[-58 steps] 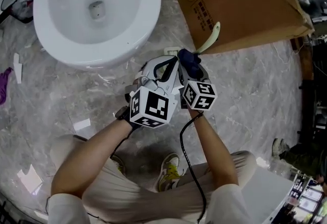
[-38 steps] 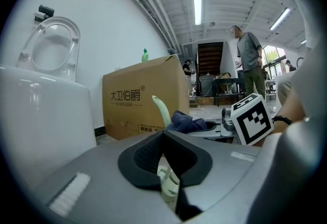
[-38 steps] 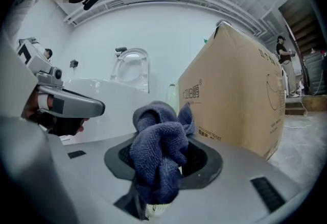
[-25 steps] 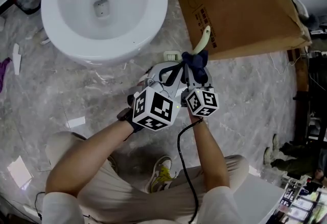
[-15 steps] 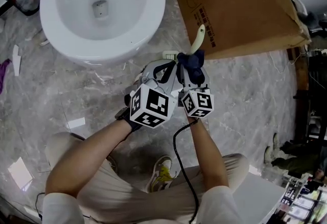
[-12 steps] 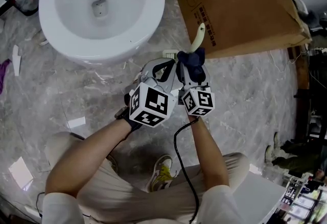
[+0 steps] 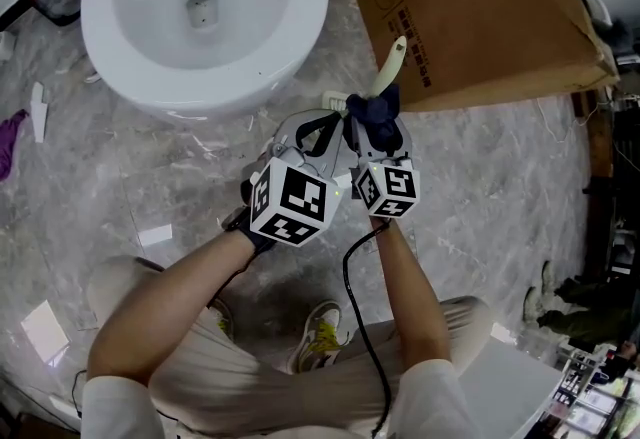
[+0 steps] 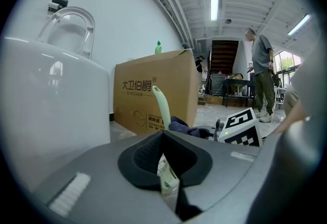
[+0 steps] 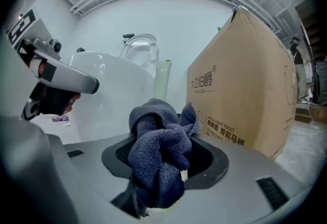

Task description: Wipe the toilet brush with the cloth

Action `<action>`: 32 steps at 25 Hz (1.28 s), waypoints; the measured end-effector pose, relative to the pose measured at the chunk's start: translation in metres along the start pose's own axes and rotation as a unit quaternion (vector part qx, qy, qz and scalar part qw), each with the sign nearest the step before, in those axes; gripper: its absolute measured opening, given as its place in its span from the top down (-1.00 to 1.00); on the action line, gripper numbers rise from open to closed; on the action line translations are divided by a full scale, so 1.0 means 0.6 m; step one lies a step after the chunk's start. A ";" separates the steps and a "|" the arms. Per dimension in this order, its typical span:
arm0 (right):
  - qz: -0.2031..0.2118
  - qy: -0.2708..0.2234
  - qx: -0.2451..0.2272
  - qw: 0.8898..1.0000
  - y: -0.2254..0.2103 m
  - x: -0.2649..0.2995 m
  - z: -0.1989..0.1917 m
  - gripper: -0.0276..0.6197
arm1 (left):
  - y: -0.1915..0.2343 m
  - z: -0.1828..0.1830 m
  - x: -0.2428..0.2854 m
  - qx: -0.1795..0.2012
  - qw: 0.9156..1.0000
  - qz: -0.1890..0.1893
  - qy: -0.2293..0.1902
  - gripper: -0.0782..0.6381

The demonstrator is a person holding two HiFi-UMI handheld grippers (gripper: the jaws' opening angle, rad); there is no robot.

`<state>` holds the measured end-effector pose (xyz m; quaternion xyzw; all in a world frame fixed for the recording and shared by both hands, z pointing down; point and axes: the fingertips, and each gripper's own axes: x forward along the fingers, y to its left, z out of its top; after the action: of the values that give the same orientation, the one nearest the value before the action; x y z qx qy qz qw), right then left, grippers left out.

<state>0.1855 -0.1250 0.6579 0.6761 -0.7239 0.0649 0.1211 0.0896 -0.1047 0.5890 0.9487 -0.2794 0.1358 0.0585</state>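
Left gripper (image 8: 166,169) is clamped on the toilet brush (image 8: 162,105), right gripper (image 9: 162,177) on the dark cloth (image 9: 156,136). "INTELLIGENT TOILET" is printed on the cardboard box (image 9: 245,95).

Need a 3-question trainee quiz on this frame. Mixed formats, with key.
1. Multiple choice: the left gripper is shut on A) a sponge B) the toilet brush C) nothing.
2. True or false: the right gripper is shut on the dark blue cloth.
3. Fill in: in the head view, the brush's pale green tip shows against the ____.
Key: 1 B. 2 True. 3 cardboard box.
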 end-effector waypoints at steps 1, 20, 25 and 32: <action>0.000 0.005 0.000 1.000 0.000 0.000 -0.005 0.25 | 0.000 0.000 -0.001 0.000 1.000 0.001 0.000 0.78; 0.018 0.076 -0.001 0.997 0.020 0.025 -0.091 0.27 | 0.003 -0.050 -0.007 -0.006 0.999 -0.001 0.038 0.78; 0.020 0.089 -0.004 0.996 0.021 0.032 -0.111 0.28 | 0.009 -0.069 -0.006 -0.012 0.999 0.002 0.050 0.78; 0.026 0.108 -0.001 0.994 0.022 0.037 -0.139 0.28 | 0.002 -0.075 0.003 -0.011 0.998 -0.001 0.057 0.78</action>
<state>0.1786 -0.1240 0.7449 0.6458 -0.7241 0.1399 0.1975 0.0802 -0.0984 0.6329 0.9388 -0.2764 0.1868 0.0852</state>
